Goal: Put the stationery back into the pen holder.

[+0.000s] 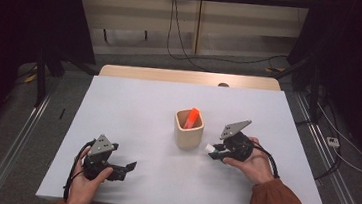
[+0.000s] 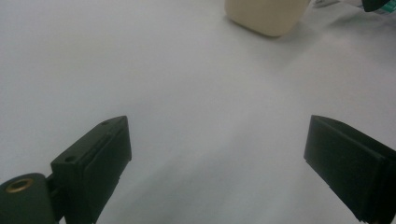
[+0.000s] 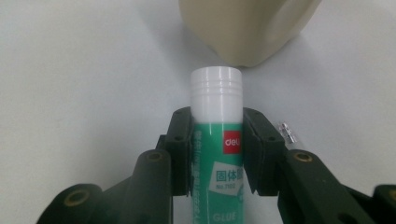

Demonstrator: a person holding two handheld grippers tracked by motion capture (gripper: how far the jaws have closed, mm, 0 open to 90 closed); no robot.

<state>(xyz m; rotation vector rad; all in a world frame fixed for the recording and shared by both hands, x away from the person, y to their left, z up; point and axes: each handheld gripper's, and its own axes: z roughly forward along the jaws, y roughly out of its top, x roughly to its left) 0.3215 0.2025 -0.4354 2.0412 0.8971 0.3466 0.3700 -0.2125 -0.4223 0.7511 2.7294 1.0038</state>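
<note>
A green glue stick (image 3: 219,158) with a white cap (image 1: 211,148) is clamped between the jaws of my right gripper (image 1: 218,151), just right of a cream cup (image 1: 189,129). In the right gripper view my right gripper (image 3: 218,123) points its white cap at the cup (image 3: 247,28), a short way off. An orange object (image 1: 192,117) leans inside the cup. My left gripper (image 1: 130,168) rests low near the table's front left, jaws wide apart over bare table. In the left gripper view my left gripper (image 2: 217,154) holds nothing, and the cup (image 2: 266,16) stands far ahead.
The white table (image 1: 133,107) has a wooden strip along its far edge. Metal rails run along the floor on both sides, and cables lie on the floor behind and to the right.
</note>
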